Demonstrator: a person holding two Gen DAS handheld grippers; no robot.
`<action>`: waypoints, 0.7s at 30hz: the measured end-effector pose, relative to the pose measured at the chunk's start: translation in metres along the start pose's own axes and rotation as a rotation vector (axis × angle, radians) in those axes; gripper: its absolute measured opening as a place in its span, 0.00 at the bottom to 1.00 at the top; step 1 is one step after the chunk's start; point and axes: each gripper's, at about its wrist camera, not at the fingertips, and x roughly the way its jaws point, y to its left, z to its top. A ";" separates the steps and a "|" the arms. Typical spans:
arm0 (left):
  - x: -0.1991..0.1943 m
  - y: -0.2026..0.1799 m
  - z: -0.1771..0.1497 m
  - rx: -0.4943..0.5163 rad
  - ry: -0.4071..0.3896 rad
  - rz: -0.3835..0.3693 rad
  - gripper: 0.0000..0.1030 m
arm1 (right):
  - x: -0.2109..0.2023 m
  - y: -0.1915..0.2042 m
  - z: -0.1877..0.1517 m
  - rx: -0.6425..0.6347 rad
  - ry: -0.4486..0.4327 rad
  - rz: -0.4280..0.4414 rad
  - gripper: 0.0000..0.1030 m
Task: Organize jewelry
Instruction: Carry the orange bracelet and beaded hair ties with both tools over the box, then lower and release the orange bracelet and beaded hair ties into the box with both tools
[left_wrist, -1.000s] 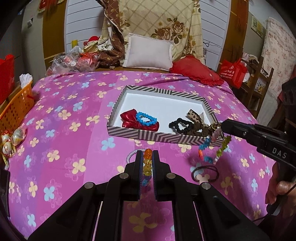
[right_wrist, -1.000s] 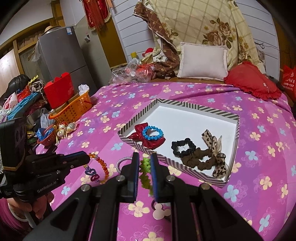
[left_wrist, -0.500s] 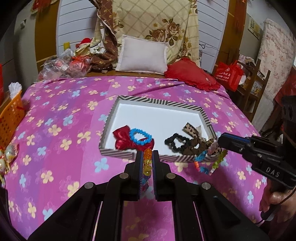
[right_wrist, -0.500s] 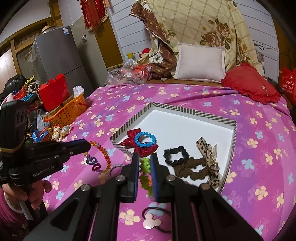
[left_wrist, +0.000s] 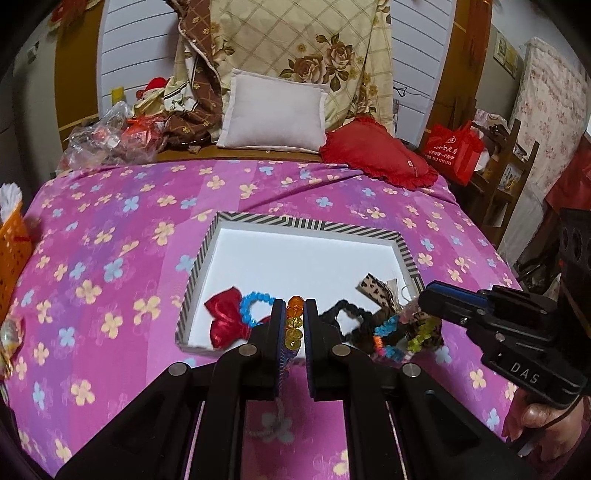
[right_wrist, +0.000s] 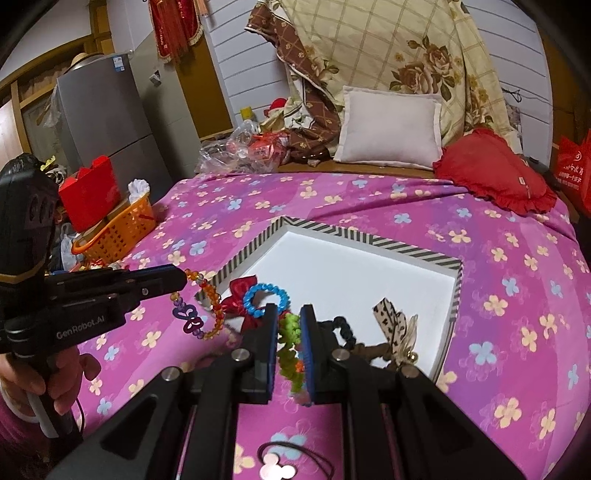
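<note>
Left wrist view: the left claw (left_wrist: 294, 325) is closed on an orange bead bracelet (left_wrist: 293, 323), lower centre of the frame, over the near edge of the striped tray (left_wrist: 310, 222) on the bed (left_wrist: 110, 229). A red bow (left_wrist: 225, 319) and blue bracelet (left_wrist: 255, 308) lie inside the tray.

Right wrist view: the right claw (right_wrist: 289, 350) grips a green bead bracelet (right_wrist: 290, 349) at lower centre, near the tray's front corner. A hair tie (right_wrist: 291, 463) lies on the bed at the bottom edge.
</note>
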 end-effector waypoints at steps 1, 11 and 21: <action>0.002 0.000 0.002 0.003 0.000 0.001 0.00 | 0.004 -0.002 0.002 0.001 0.003 -0.002 0.12; 0.040 -0.006 0.021 0.011 0.011 0.010 0.00 | 0.035 -0.022 0.016 0.038 0.013 -0.012 0.12; 0.086 0.006 0.021 -0.033 0.057 0.017 0.00 | 0.069 -0.039 0.013 0.080 0.048 -0.014 0.12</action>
